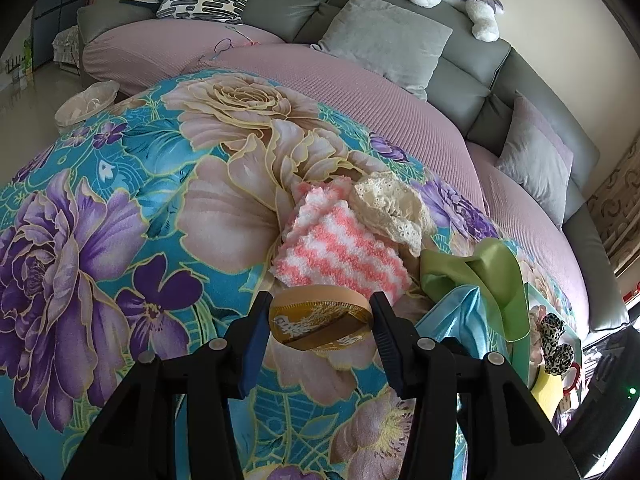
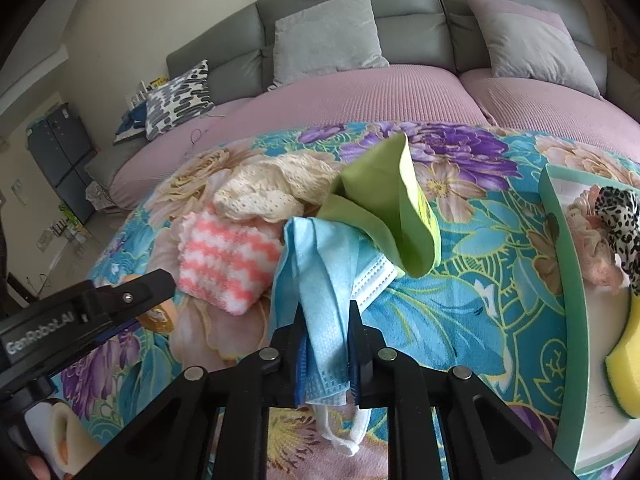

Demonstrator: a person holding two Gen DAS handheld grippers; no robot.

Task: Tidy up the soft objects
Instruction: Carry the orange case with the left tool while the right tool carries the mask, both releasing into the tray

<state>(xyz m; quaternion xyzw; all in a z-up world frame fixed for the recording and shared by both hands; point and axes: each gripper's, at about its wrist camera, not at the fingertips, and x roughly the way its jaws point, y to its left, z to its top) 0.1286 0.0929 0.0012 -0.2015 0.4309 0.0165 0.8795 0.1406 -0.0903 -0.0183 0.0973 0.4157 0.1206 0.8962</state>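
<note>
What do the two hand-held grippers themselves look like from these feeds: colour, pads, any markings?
Both are black plastic. The left hand-held gripper and the right hand-held gripper have triangular cut-out finger frames, round silver pivot pins and dark blue ribbed pads. In the right wrist view, the left one's body carries white "GenRobot.AI" lettering. No cables or sleeves visible.

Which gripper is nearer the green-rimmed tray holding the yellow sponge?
Right. The right gripper, shut on the blue face mask, sits just left of the tray. The left gripper, holding a tape roll, is farther left, beyond the striped cloth.
</note>
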